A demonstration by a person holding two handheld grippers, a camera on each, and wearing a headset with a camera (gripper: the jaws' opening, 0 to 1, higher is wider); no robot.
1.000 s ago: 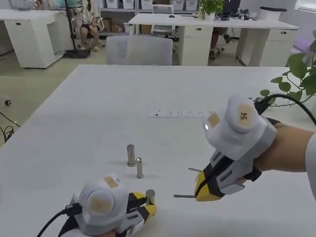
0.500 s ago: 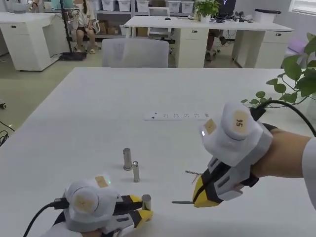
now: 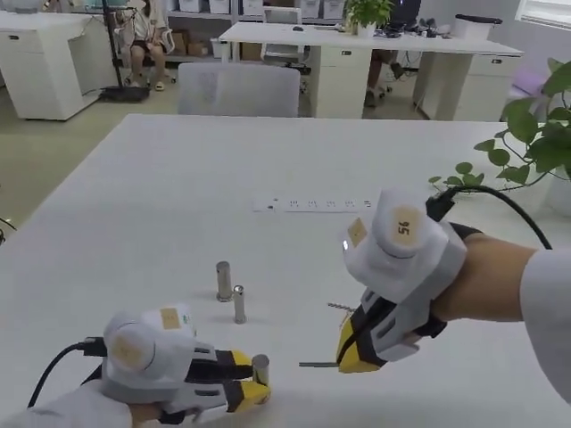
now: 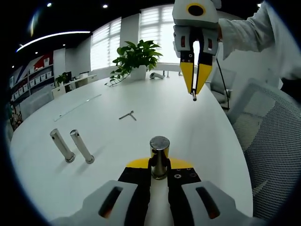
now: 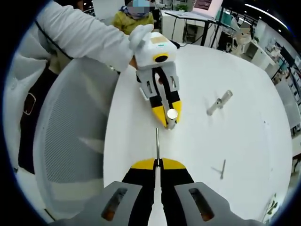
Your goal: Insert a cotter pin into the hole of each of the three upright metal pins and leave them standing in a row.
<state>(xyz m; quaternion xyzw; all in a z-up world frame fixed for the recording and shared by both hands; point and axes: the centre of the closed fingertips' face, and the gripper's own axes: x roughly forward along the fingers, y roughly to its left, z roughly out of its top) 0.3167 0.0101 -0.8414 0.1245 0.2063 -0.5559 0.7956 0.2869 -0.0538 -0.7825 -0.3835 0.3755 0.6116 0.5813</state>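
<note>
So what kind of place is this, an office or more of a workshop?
Most likely an open-plan office or lab space rather than a workshop: rows of white desks behind the white worktable, an office chair pulled up to it, and a potted plant.

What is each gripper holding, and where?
Left gripper grips a metal pin low on its shaft; right gripper pinches a cotter pin by one end.

The pins [image 3: 224, 280] and the cotter pin [image 3: 317, 364] are seen as plain bare metal, smooth with a dull grey shine. The table [image 3: 178, 196] is done in matt white, and the left gripper [image 3: 257, 382] and right gripper [image 3: 343, 363] are shelled in smooth plastic, white with yellow-black jaws.
</note>
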